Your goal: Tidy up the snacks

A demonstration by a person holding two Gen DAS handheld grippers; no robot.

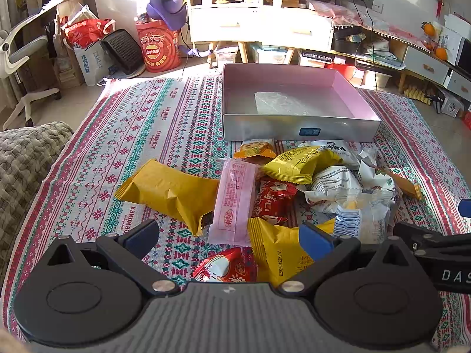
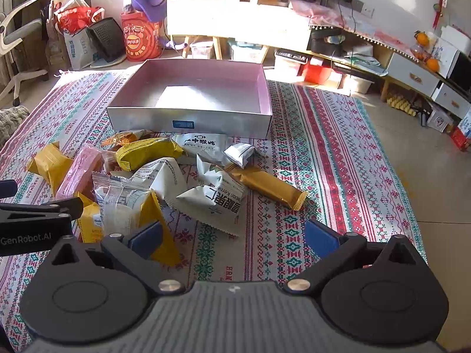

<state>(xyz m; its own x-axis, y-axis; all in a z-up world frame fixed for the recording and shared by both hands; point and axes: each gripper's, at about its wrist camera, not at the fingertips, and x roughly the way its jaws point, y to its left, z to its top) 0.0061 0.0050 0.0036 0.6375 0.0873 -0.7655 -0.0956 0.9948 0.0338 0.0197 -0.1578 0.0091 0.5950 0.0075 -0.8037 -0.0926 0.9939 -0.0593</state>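
Note:
A pile of wrapped snacks lies on the patterned cloth in front of a shallow silver box (image 1: pixel 300 129) (image 2: pixel 188 120) with a pink inside and nothing in it. In the left wrist view I see a big yellow packet (image 1: pixel 170 191), a pink bar (image 1: pixel 234 203), red packets (image 1: pixel 273 197) and white packets (image 1: pixel 335 185). My left gripper (image 1: pixel 229 235) is open, low over the near end of the pile. My right gripper (image 2: pixel 232 235) is open too, with bare cloth between its fingers; a white packet (image 2: pixel 212 203) and a long orange bar (image 2: pixel 268 185) lie just ahead.
The patterned cloth (image 1: pixel 147 123) covers the floor area. A grey blanket (image 1: pixel 26 153) lies at the left. Bags, a red snack tub (image 1: pixel 159 47), a chair (image 1: pixel 20 58), shelves and low cabinets (image 2: pixel 418 76) stand beyond the cloth. The other gripper's arm shows at each view's edge.

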